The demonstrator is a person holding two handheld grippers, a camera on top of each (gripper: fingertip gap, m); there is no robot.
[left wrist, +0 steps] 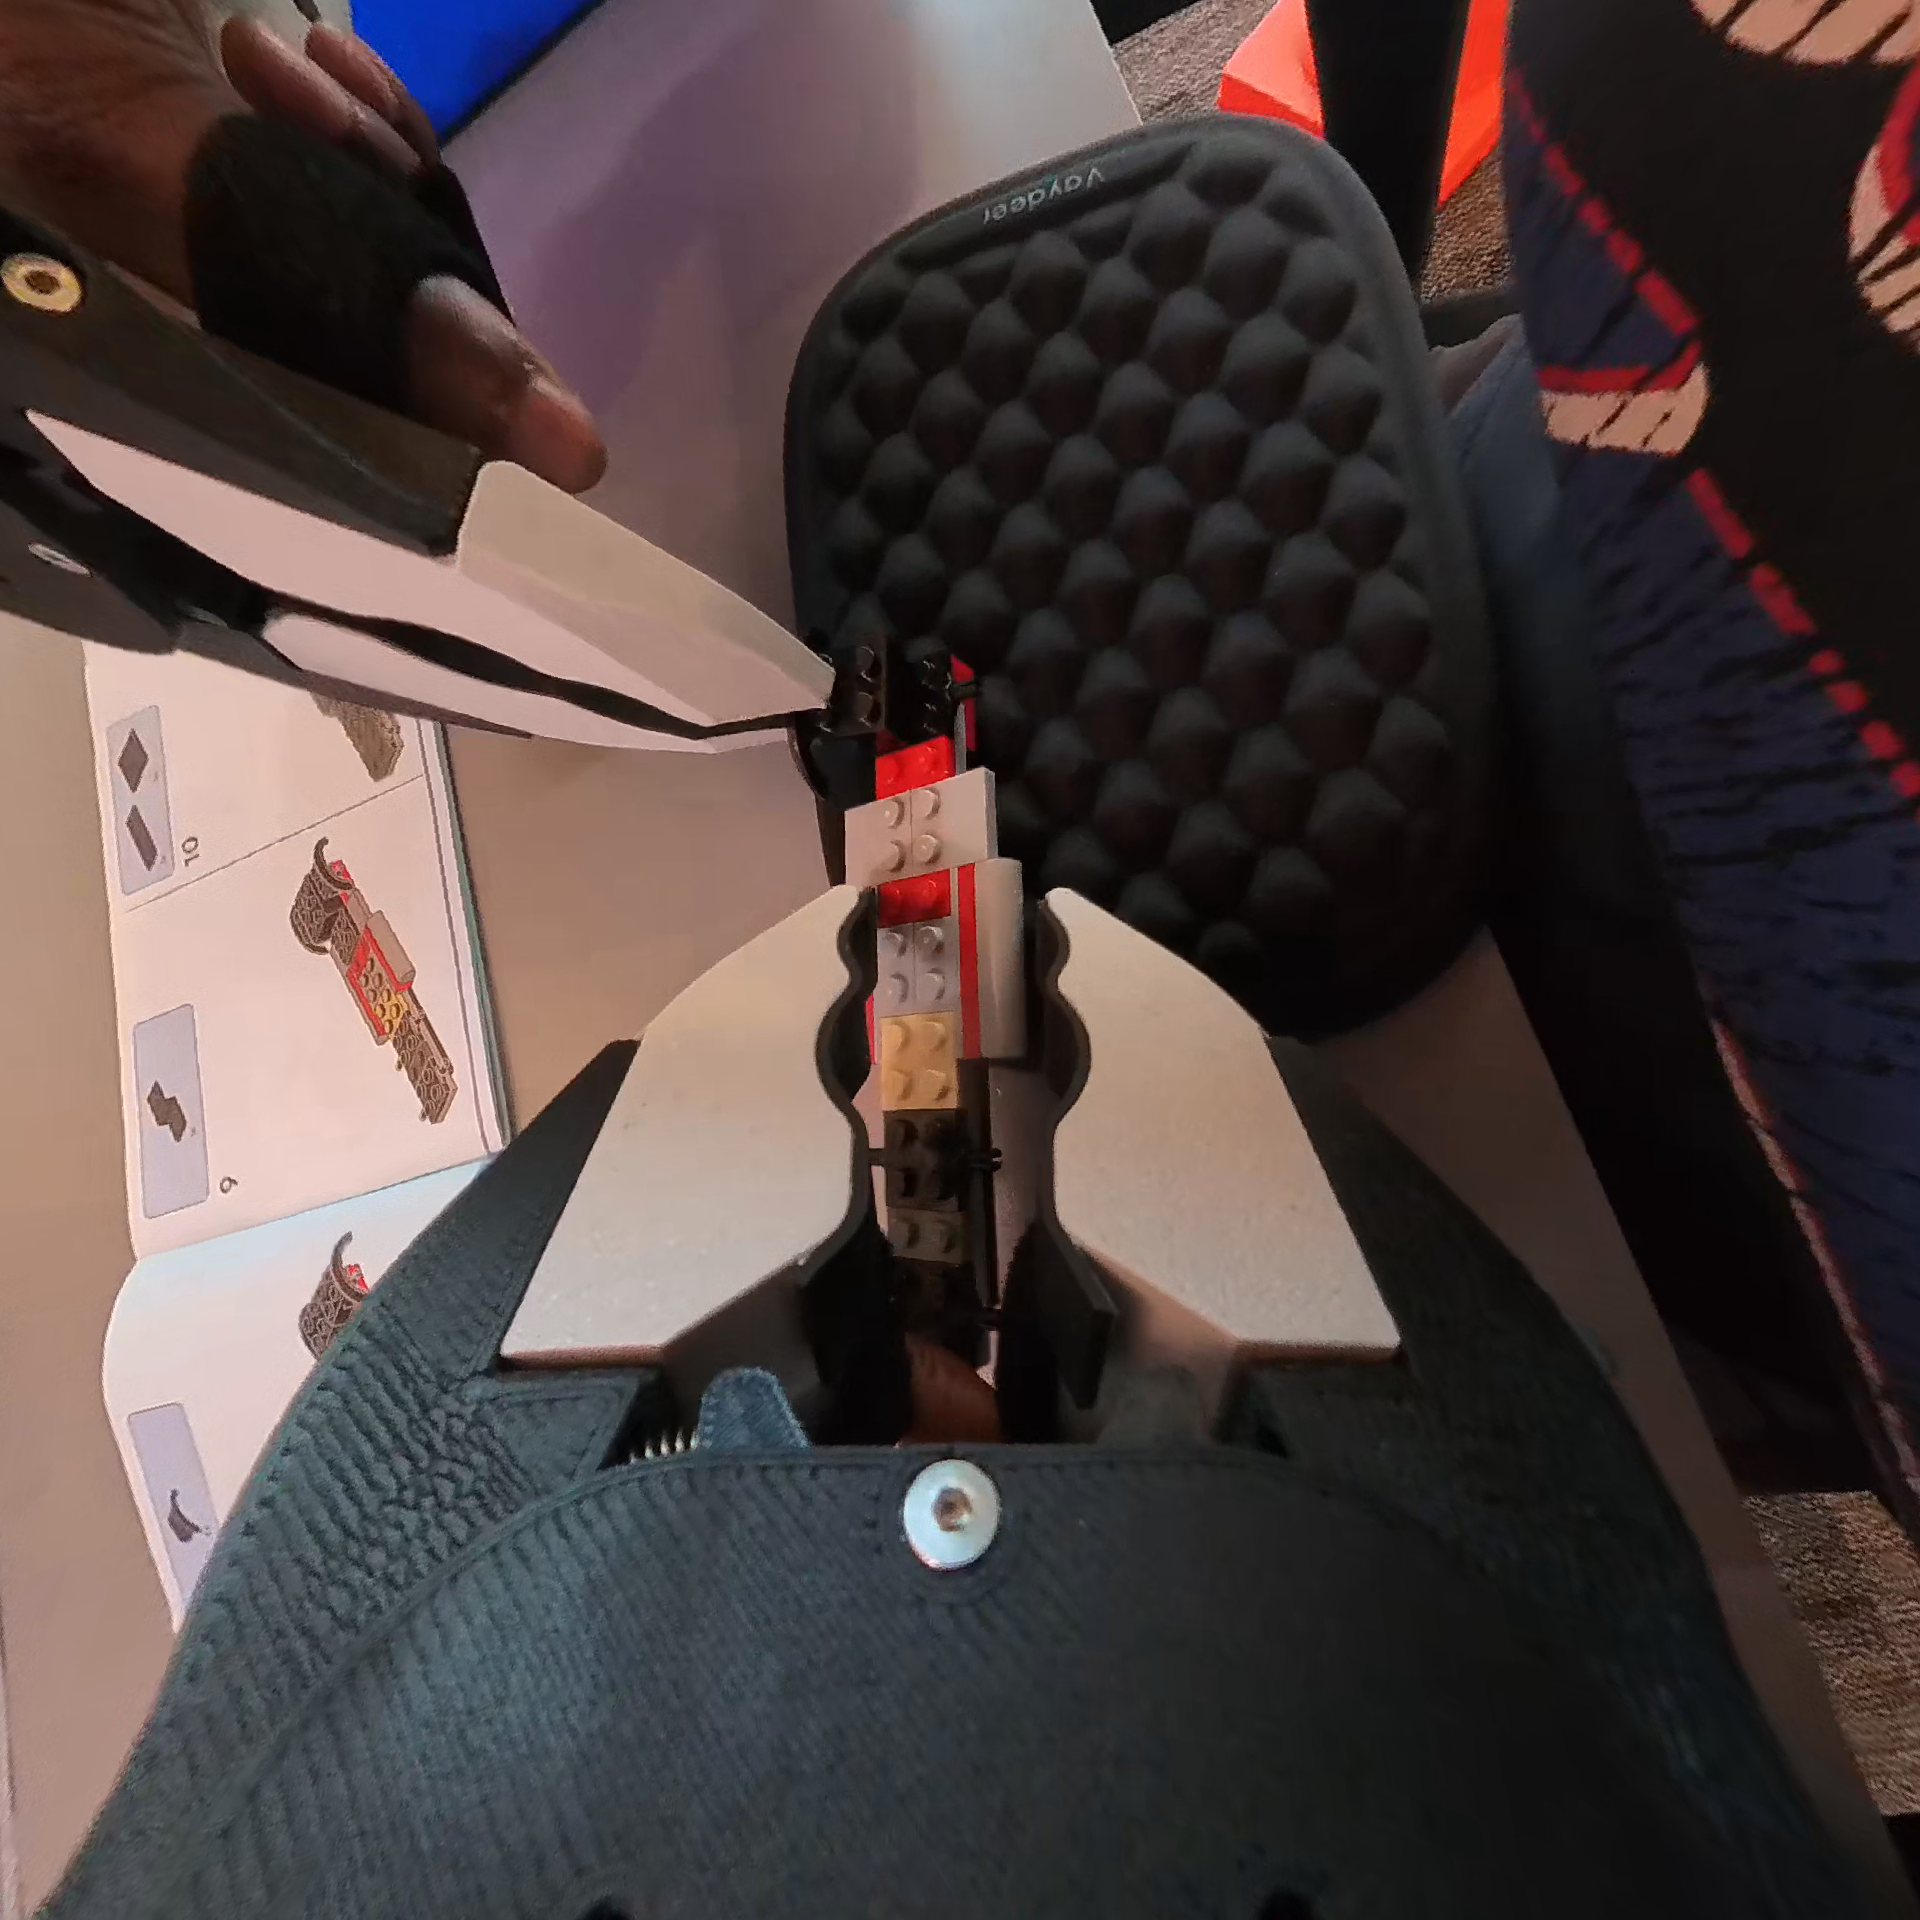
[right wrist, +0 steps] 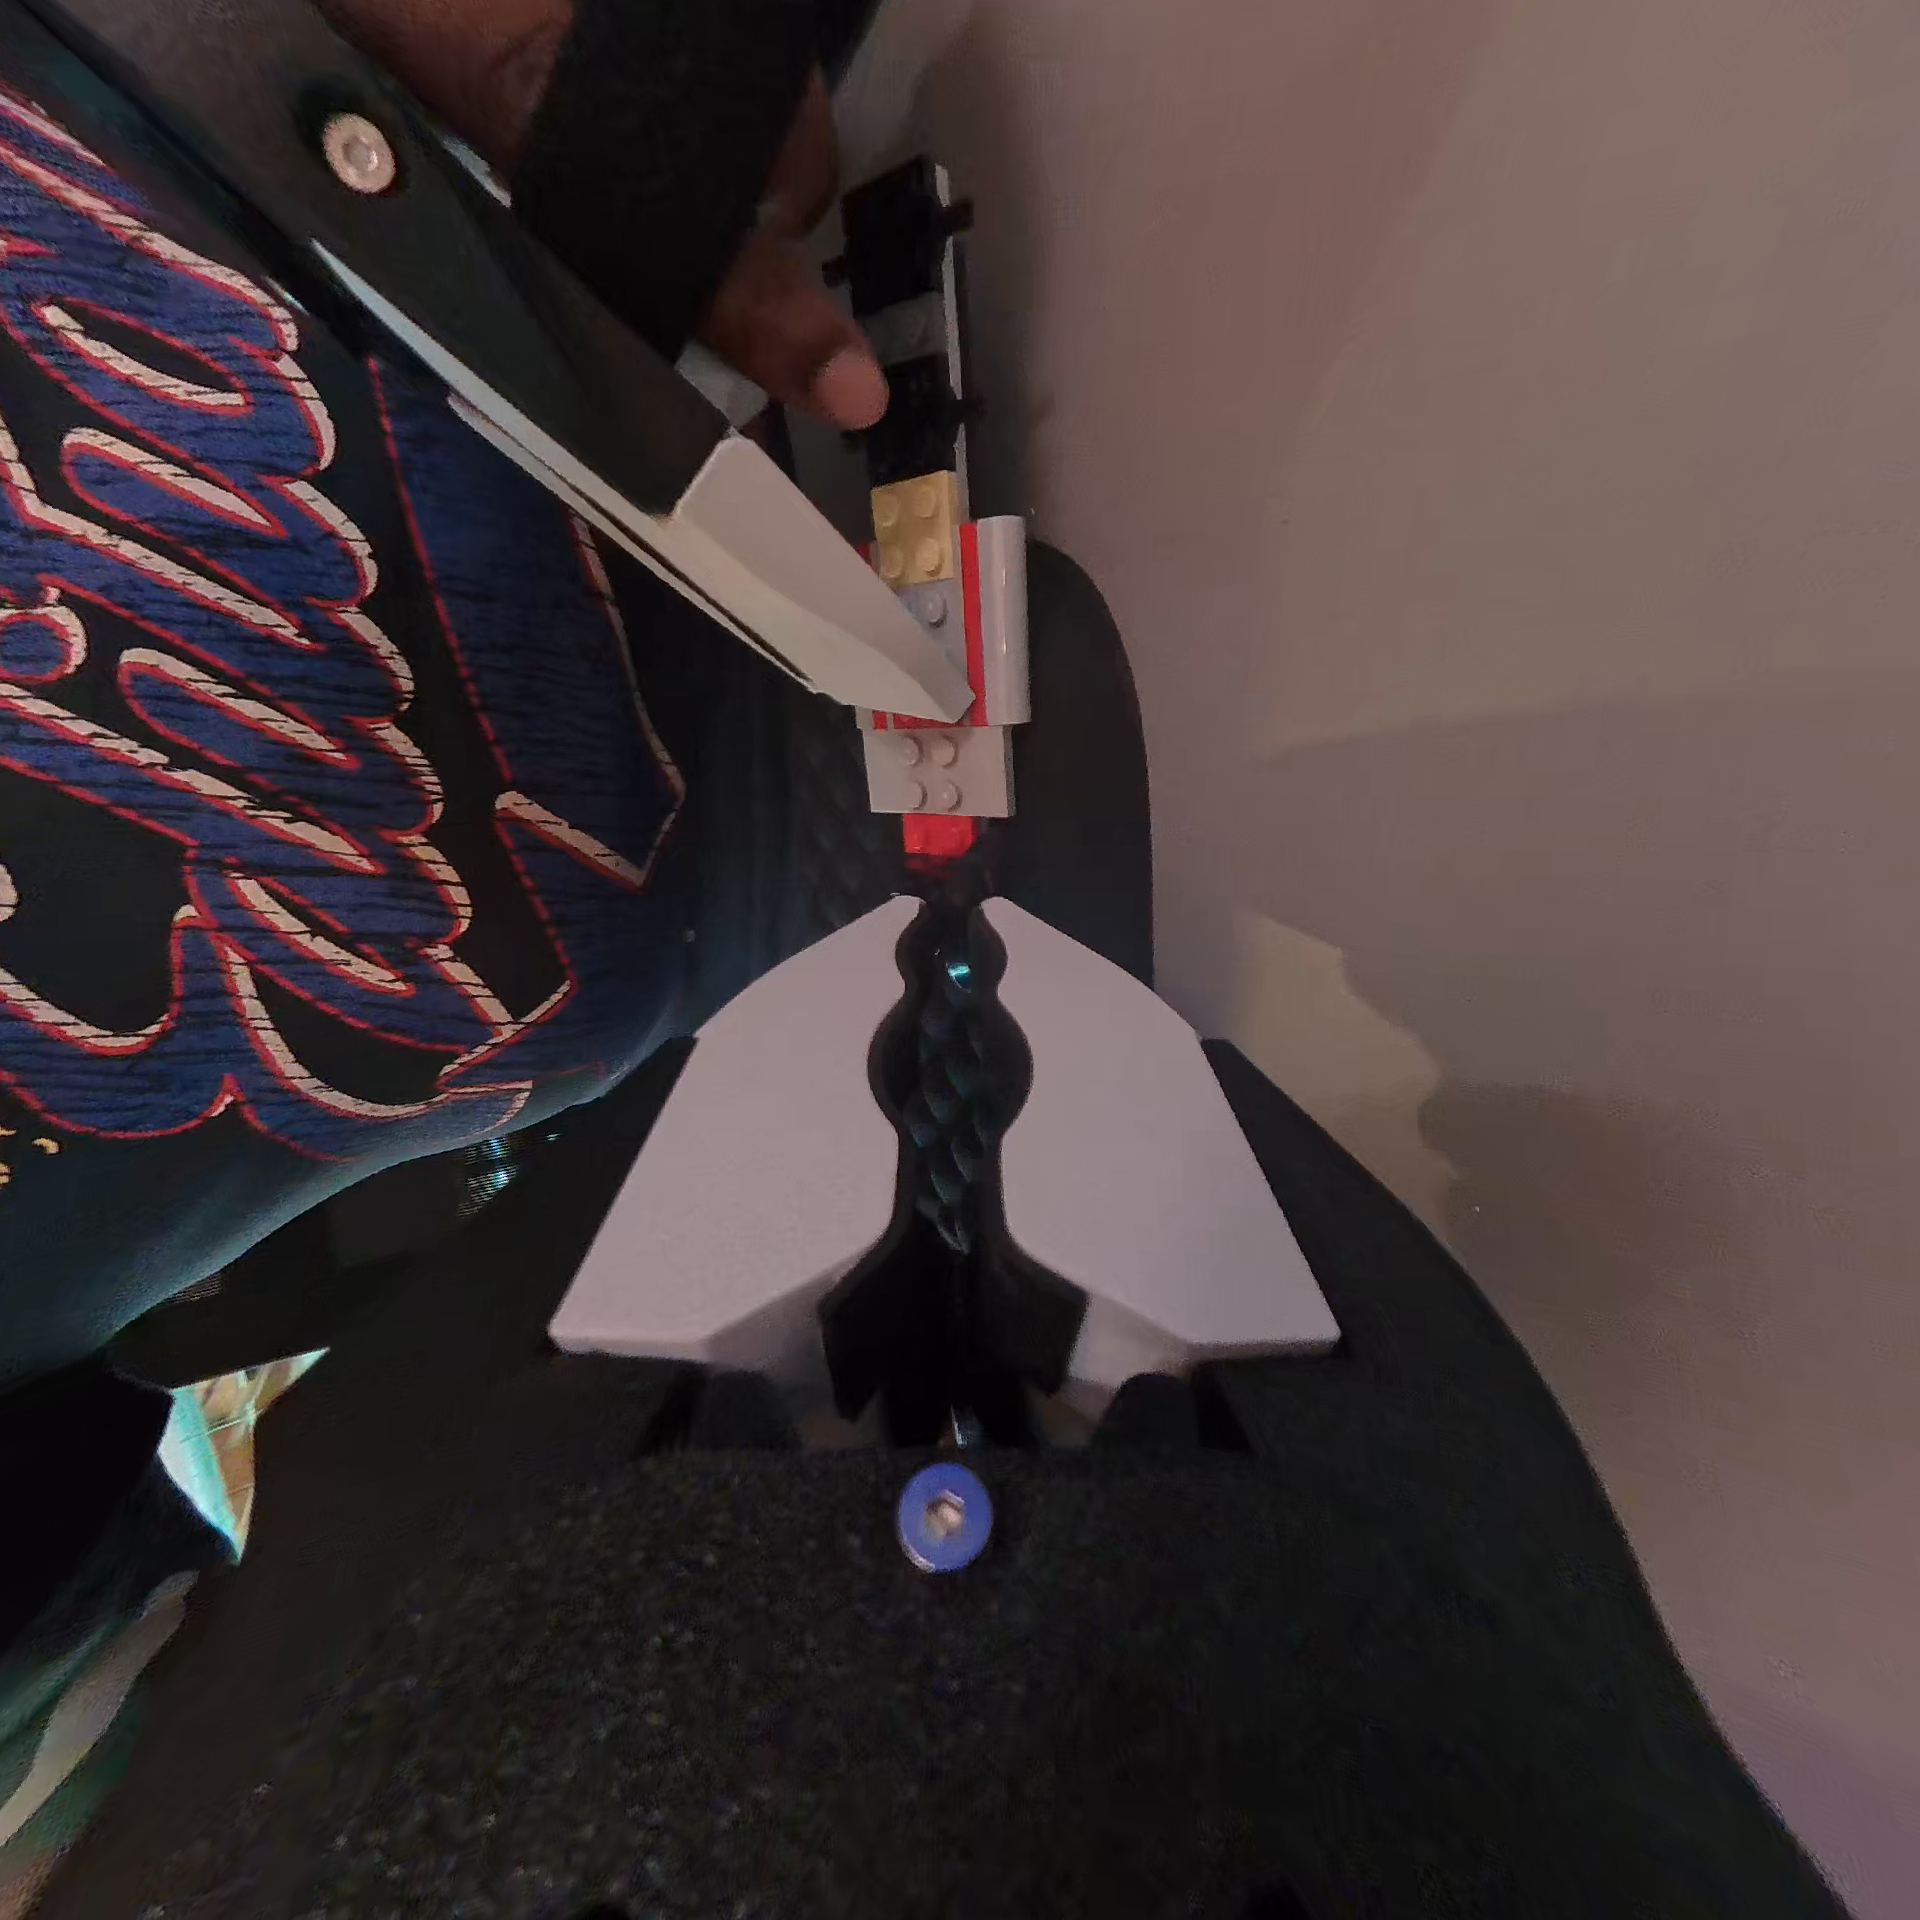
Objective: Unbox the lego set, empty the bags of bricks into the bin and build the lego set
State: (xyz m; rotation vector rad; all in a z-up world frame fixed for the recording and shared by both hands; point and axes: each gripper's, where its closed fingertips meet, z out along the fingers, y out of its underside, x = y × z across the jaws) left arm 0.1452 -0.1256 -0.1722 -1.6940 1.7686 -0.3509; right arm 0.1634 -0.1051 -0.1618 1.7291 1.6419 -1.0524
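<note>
A long narrow lego build (left wrist: pixel 925 842) of black, tan, grey and red bricks is held in the air. My left gripper (left wrist: pixel 951 914) is shut on its middle, with one finger on each side. My right gripper (left wrist: pixel 826 707) comes in from the upper left, shut on a small black piece (left wrist: pixel 868 686) at the build's far end. In the right wrist view the build (right wrist: pixel 940 779) runs straight ahead from my right gripper (right wrist: pixel 945 904). There my left gripper (right wrist: pixel 951 712) grips it from the left side. A person's fingers rest by the build's far black end.
An open instruction booklet (left wrist: pixel 291 935) lies on the grey table (left wrist: pixel 644 852) at the left. A black quilted cushion (left wrist: pixel 1143 520) sits behind the build. A person's patterned shirt (right wrist: pixel 260 675) is close by. An orange object (left wrist: pixel 1455 62) stands on the floor beyond. The tips of both grippers are at nearly the same place.
</note>
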